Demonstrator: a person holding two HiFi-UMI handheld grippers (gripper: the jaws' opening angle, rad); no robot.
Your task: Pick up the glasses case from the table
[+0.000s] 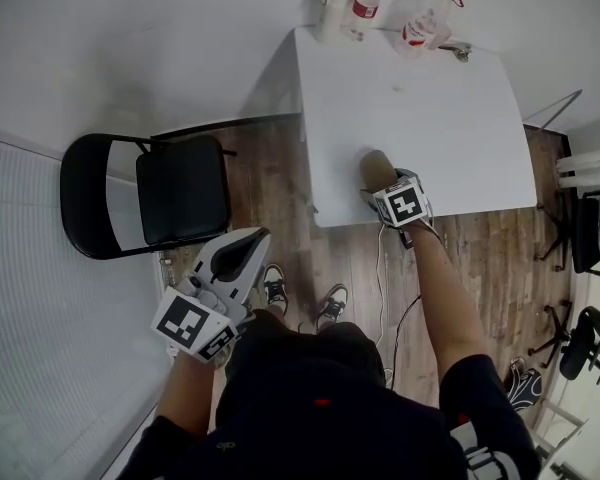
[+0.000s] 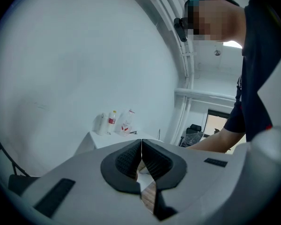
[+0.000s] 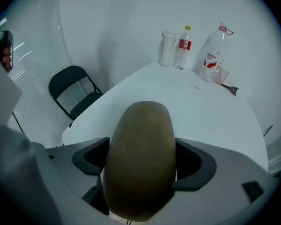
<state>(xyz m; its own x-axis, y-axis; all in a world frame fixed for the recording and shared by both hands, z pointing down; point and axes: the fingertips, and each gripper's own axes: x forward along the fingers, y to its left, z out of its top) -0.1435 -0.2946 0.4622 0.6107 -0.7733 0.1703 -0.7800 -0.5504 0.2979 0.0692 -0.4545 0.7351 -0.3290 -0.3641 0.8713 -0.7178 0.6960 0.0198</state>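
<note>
The glasses case (image 1: 376, 169) is a brown oval shell lying near the front edge of the white table (image 1: 440, 118). My right gripper (image 1: 382, 190) points steeply down over it. In the right gripper view the case (image 3: 140, 153) fills the gap between the two black pads (image 3: 91, 161), which stand wide on either side of it; I see no squeeze on it. My left gripper (image 1: 242, 256) hangs low at the left, away from the table, above the floor. Its pads (image 2: 129, 161) meet with nothing between them.
A black folding chair (image 1: 150, 193) stands left of the table. Along the table's far edge are a white cup (image 3: 166, 48), a red-labelled bottle (image 3: 183, 48), a clear plastic bottle (image 3: 213, 55) and a small metal item (image 3: 229, 89). Cables run over the wooden floor (image 1: 480, 258).
</note>
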